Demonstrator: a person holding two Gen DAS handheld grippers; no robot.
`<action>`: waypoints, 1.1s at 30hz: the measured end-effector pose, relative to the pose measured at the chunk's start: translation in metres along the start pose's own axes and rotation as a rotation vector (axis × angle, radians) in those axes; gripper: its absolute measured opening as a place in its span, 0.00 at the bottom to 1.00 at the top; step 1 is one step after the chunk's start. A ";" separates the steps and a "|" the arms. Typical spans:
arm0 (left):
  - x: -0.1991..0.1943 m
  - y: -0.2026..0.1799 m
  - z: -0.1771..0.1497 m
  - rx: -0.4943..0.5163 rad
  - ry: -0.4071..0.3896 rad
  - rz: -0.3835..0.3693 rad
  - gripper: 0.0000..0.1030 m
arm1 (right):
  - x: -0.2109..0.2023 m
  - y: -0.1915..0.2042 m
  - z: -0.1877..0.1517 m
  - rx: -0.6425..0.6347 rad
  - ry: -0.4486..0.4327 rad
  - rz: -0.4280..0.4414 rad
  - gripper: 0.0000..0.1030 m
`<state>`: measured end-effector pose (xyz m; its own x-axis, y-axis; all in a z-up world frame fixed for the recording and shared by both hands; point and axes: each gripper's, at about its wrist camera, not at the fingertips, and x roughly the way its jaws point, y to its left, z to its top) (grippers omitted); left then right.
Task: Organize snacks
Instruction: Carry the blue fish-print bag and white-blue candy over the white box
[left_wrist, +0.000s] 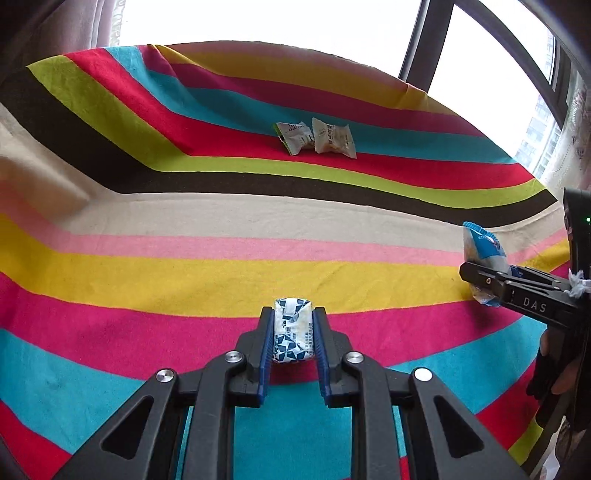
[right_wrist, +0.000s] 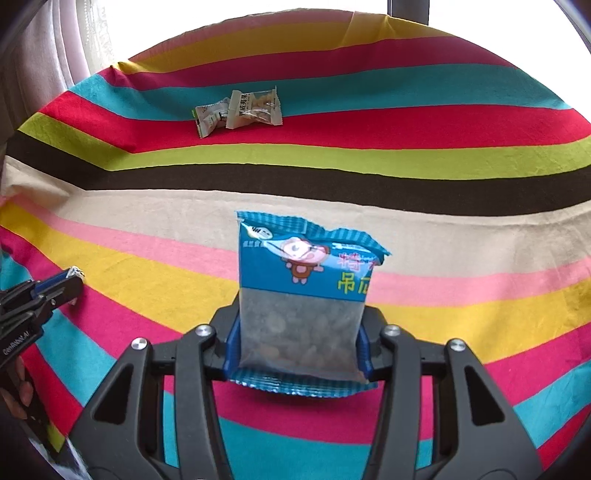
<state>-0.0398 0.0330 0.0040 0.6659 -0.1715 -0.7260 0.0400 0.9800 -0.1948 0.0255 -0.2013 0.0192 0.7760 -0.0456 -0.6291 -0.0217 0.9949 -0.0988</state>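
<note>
Left wrist view: left tongs (left_wrist: 294, 325) at bottom centre, clamped on a small white packet with dark blue print (left_wrist: 292, 334), held between the blue pads, its far end poking past the tips. Right wrist view: right tongs (right_wrist: 299, 345) at bottom centre, pressed on both sides of a blue nut bag (right_wrist: 303, 295), upright, clear lower half showing nuts, blue top rising to mid frame. Each tongs shows at the other view's side edge.

Under both lies a striped cloth (left_wrist: 184, 266) covering the surface, mostly bare across mid frame; wrinkle at left. Upper centre, well apart from both tongs, two pale wrapped snacks touch side by side: a green-edged packet (left_wrist: 293, 137) left, a clear-windowed white packet (left_wrist: 334, 138) right. The cloth's far edge meets curtains and bright windows. No containers seen.
</note>
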 end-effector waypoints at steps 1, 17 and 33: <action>-0.004 0.002 -0.005 -0.004 0.001 -0.008 0.20 | -0.008 0.005 -0.005 -0.003 0.004 0.001 0.50; -0.057 -0.031 -0.049 0.128 -0.021 -0.077 0.20 | -0.096 0.052 -0.090 -0.014 -0.029 0.076 0.50; -0.087 -0.119 -0.073 0.338 -0.008 -0.157 0.20 | -0.176 -0.004 -0.138 0.043 -0.105 0.029 0.50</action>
<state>-0.1566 -0.0761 0.0419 0.6379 -0.3232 -0.6990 0.3855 0.9198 -0.0735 -0.1980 -0.2097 0.0233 0.8371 -0.0097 -0.5469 -0.0197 0.9987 -0.0478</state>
